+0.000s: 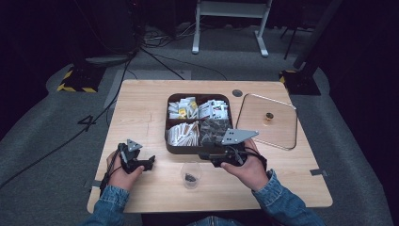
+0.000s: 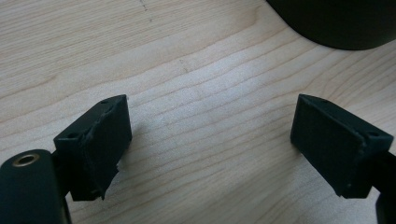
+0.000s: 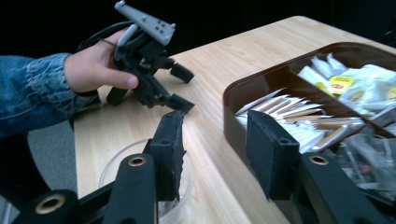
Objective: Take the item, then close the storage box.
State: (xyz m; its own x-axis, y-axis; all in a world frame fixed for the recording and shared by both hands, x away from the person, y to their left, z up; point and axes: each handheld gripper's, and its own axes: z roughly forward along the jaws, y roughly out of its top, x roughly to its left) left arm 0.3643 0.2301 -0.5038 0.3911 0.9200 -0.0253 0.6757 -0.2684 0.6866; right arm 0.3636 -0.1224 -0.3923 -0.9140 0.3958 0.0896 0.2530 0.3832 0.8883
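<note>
Pale wood table; clear cup; glossy brown box.

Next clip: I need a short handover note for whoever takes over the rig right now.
Left gripper: open, empty, resting low over bare table, left of the cup.
Right gripper: open, nothing between its jaws, held between the cup and the box.
Cup: clear, upright near the front edge, a small dark item already inside.
Box: brown, four compartments of sachets and packets, behind the cup.
Lid: clear, lying flat to the right of the box.
Done, apparently: one item dropped in the cup.
Left, likely: any further items; lid back on the box.
</note>
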